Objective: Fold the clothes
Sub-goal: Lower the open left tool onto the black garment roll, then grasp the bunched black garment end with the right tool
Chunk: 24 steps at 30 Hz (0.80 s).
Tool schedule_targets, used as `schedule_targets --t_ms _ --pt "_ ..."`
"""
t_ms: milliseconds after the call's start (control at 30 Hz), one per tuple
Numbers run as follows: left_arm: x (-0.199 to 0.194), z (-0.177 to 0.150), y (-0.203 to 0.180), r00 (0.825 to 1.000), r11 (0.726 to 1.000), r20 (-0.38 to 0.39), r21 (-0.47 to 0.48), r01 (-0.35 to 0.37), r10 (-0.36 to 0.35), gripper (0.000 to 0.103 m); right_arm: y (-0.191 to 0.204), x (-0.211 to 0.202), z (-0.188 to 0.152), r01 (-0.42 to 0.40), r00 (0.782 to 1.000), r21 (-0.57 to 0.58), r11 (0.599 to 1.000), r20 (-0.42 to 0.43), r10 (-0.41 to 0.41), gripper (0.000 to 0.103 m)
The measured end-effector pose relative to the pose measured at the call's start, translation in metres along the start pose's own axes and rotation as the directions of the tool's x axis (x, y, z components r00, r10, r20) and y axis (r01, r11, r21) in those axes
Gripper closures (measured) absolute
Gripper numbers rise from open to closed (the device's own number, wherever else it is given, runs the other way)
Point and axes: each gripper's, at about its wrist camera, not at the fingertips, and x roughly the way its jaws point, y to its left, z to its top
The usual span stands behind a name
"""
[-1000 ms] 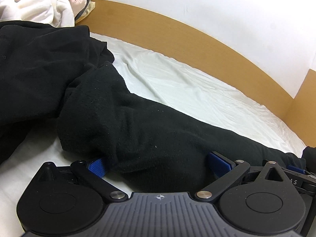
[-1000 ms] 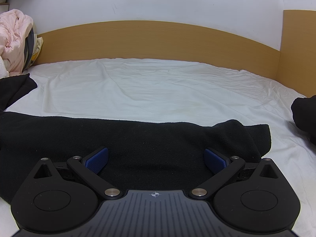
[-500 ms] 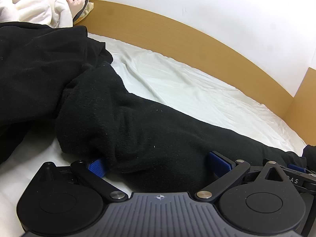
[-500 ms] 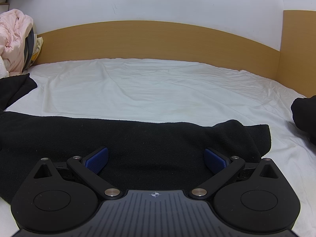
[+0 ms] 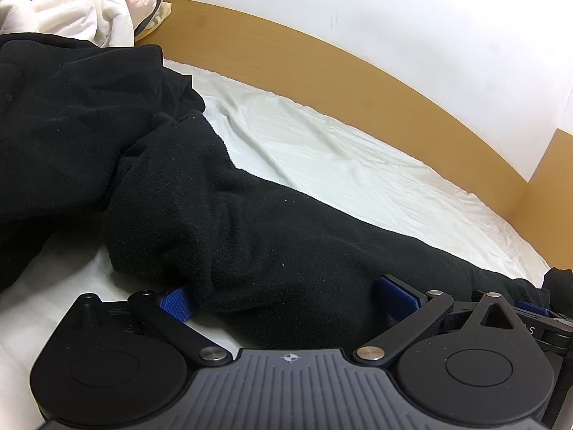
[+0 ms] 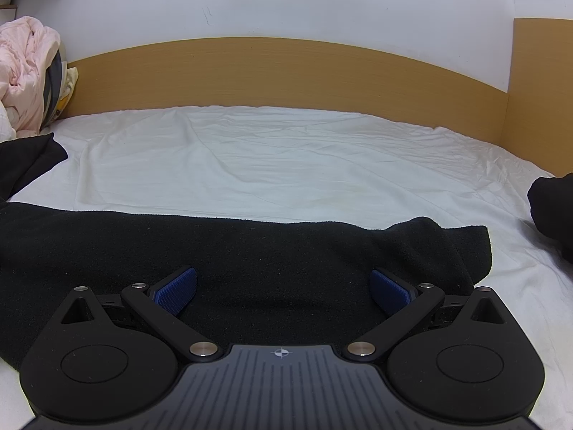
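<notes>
A black fleece garment (image 5: 250, 236) lies stretched across the white bed sheet (image 5: 340, 157). My left gripper (image 5: 286, 297) is open, its blue pads on either side of a thick bunched fold at the garment's near edge. In the right wrist view the same black fleece garment (image 6: 250, 251) lies flat in a long band, ending in a rumpled corner at the right. My right gripper (image 6: 283, 288) stands open over it, with cloth lying between the spread blue pads. At the left wrist view's right edge the right gripper's black body (image 5: 537, 322) shows.
More black clothing (image 5: 71, 125) is heaped at the left, with white and pink bedding (image 5: 89, 3) behind it. A wooden headboard (image 6: 286, 71) and white wall close off the far side. Another dark item (image 6: 553, 211) sits at the right edge. The white sheet (image 6: 286, 161) beyond the garment is bare.
In the left wrist view the scene has shifted slightly down, as the left gripper tilts or lifts a little. Both grippers stay open and the right wrist view is unchanged.
</notes>
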Motion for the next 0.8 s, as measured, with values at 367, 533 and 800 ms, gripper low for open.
schedule_targets --t_ms 367,533,800 --pt "-0.001 -0.002 -0.005 1.0 1.0 0.0 0.013 -0.012 0.012 0.001 0.005 0.003 0.002 0.029 1.0 -0.014 0.999 -0.004 -0.029 0.0" --pt "0.0 -0.002 -0.005 1.0 1.0 0.002 0.011 -0.014 0.014 0.001 0.008 0.005 0.004 0.066 0.998 0.031 0.997 -0.003 -0.066 0.0" --pt "0.016 -0.002 -0.012 1.0 1.0 -0.001 0.008 -0.008 0.008 0.001 -0.004 -0.004 0.005 0.058 0.998 0.09 0.994 -0.007 -0.058 0.0"
